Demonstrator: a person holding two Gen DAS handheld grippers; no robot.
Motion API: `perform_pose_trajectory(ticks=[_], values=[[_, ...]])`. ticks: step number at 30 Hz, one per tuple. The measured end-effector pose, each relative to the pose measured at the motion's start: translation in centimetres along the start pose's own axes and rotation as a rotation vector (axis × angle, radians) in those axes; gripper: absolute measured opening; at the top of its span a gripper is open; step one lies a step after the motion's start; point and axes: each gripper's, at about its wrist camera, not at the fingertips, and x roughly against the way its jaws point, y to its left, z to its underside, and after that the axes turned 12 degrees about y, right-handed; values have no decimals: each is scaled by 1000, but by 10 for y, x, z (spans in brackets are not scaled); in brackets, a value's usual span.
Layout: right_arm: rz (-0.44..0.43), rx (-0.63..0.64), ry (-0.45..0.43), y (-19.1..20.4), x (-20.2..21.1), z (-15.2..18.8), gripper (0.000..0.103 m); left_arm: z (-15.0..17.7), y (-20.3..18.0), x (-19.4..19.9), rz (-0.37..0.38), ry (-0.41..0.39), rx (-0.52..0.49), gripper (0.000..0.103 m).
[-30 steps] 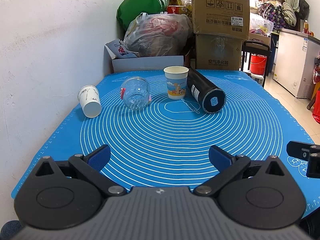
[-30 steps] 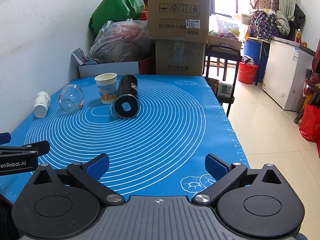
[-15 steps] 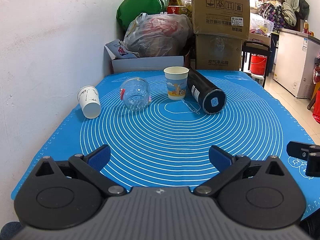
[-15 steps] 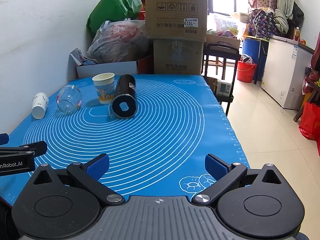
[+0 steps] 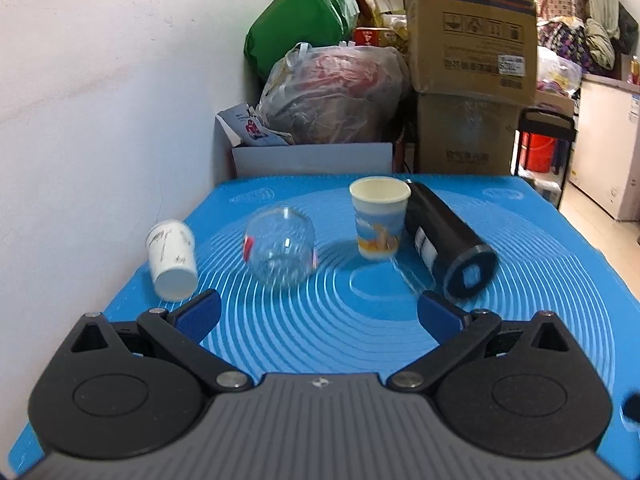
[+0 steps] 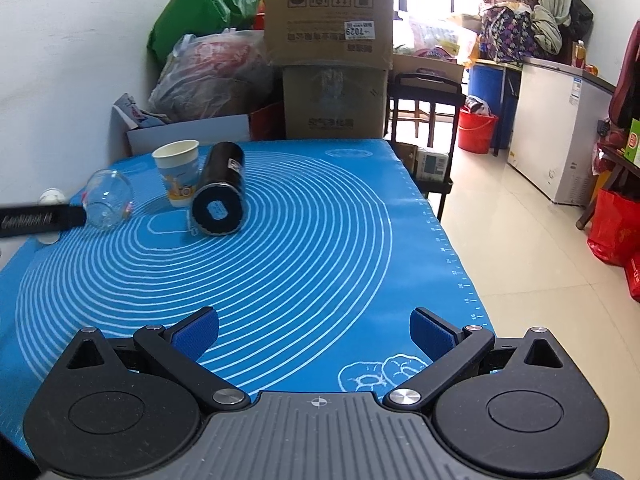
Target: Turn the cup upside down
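A paper cup [image 5: 379, 219] with a blue printed band stands upright, mouth up, on the blue mat [image 5: 360, 340]; it also shows in the right wrist view [image 6: 178, 173]. A clear glass cup [image 5: 280, 246] lies on its side to its left, and a white paper cup [image 5: 172, 258] lies on its side near the wall. My left gripper [image 5: 318, 314] is open and empty, just short of the cups. My right gripper [image 6: 314, 330] is open and empty over the mat's near right part, far from the cups.
A black cylinder flask [image 5: 450, 242] lies on its side right of the upright cup, touching or nearly touching it. Behind the table stand cardboard boxes [image 5: 470, 60], bags [image 5: 336, 96] and an open white box [image 5: 312, 158]. A white wall runs along the left; the table's right edge drops to the floor [image 6: 520, 260].
My left gripper has moved forward toward the cups, which now look larger and closer. My right gripper has shifted only slightly. Both stay open.
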Motion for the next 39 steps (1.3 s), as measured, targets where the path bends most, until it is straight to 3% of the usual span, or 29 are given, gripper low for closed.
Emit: perform_pose_trajectory(ticks=[6,15,29,30,31,32,34,39], values=[[10,-16,1,-7,-16,-11,103,-35,-11,-40,5,-41,-6,103],[27,-61,11,-20,-40,-29,103,-71,-35,-109,3,-37,-29,103],[21,-85,11,-29,-56,-40,103,-90,-49,-160,37,-28,-65,101],[21,-84,12,-29,-57,-39,103,-90,-50,-160,38,-36,-67,99],[21,-83,14,-29,-58,-39,103,-91,-51,-161,41,-40,-74,86],[21,-83,14,-29,-58,-38,103,-91,-52,-162,45,-34,-81,80],[21,-85,15,-29,-59,-39,103,-91,-52,-164,49,-25,-83,73],[21,-86,14,-29,-59,-39,103,-87,-51,-162,45,-36,-91,69]])
